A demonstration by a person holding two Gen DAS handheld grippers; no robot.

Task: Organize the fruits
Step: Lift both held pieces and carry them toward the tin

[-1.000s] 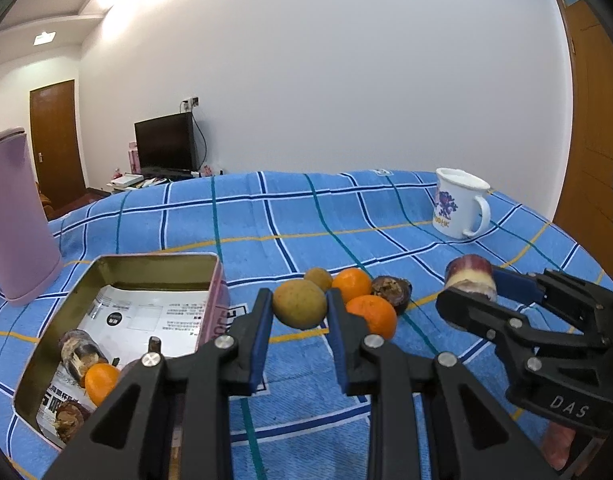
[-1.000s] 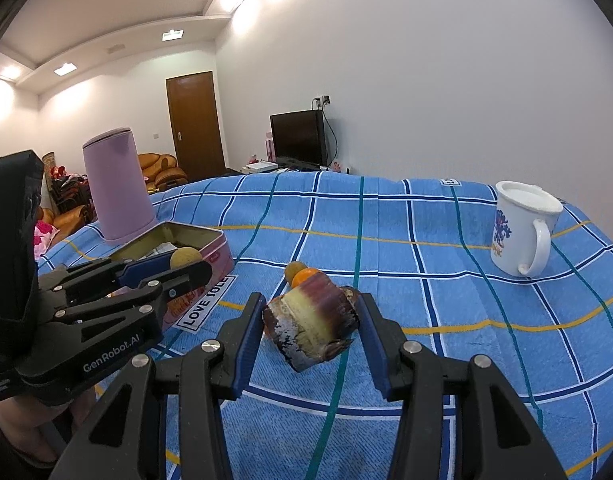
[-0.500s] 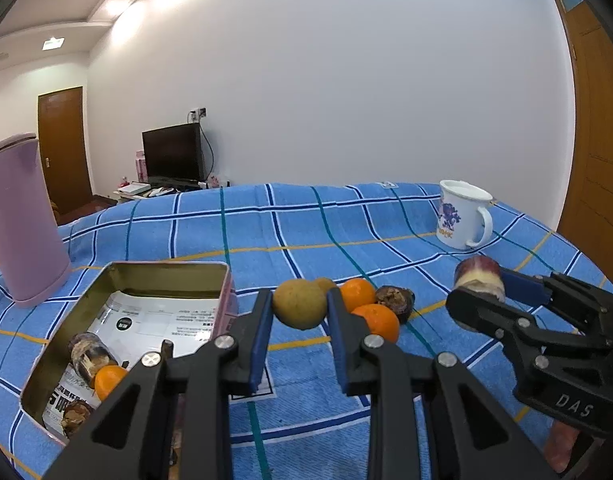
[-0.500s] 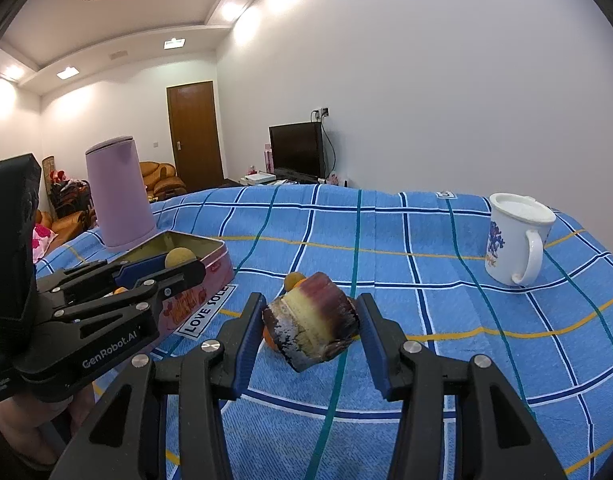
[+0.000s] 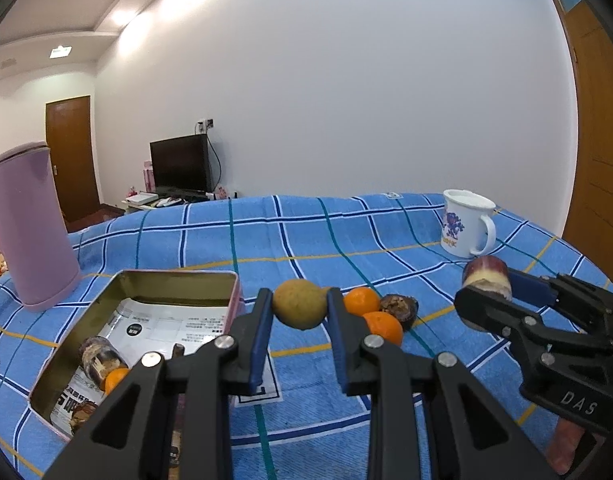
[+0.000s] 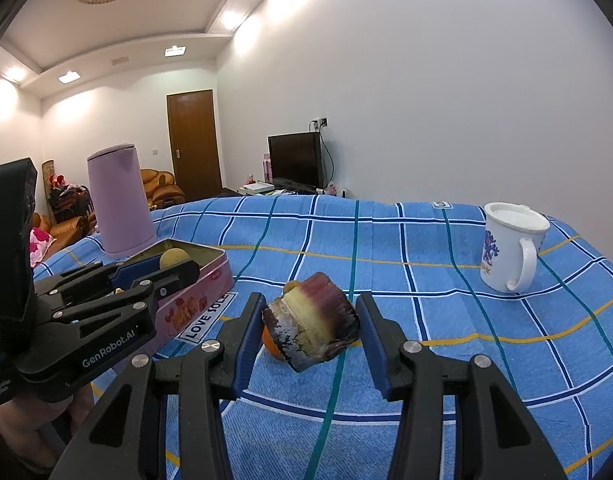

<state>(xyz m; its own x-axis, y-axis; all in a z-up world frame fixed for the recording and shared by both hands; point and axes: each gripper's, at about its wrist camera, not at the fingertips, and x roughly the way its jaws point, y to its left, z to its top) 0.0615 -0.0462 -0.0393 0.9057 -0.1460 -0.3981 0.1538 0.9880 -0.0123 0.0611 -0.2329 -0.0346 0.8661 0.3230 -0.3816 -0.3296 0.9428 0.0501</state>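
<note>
Since 1.0 s ago both grippers have risen above the cloth, each carrying its fruit; the loose fruits now sit lower relative to the fingertips in the left wrist view.

Blue plaid tablecloth (image 5: 346, 240) covers the table. Purple jug (image 5: 30, 224) stands upright at far left, just behind the tin (image 5: 178, 284), which is open and lined with printed paper; a cane piece and a small orange lie in its near corner. White mug (image 5: 464, 224) stands far right, well apart from the tin.

Left gripper (image 5: 299, 308): jaws narrowly parted, clamped on a round yellow-brown fruit (image 5: 299, 304), held in the air beside the tin's right wall.

Right gripper (image 6: 310, 330): jaws wider, clamped on a purple sugarcane chunk (image 6: 310, 326), tilted, above the cloth.

Two oranges (image 5: 372, 314) and a dark fruit (image 5: 400, 306) lie touching on the cloth between the grippers.
</note>
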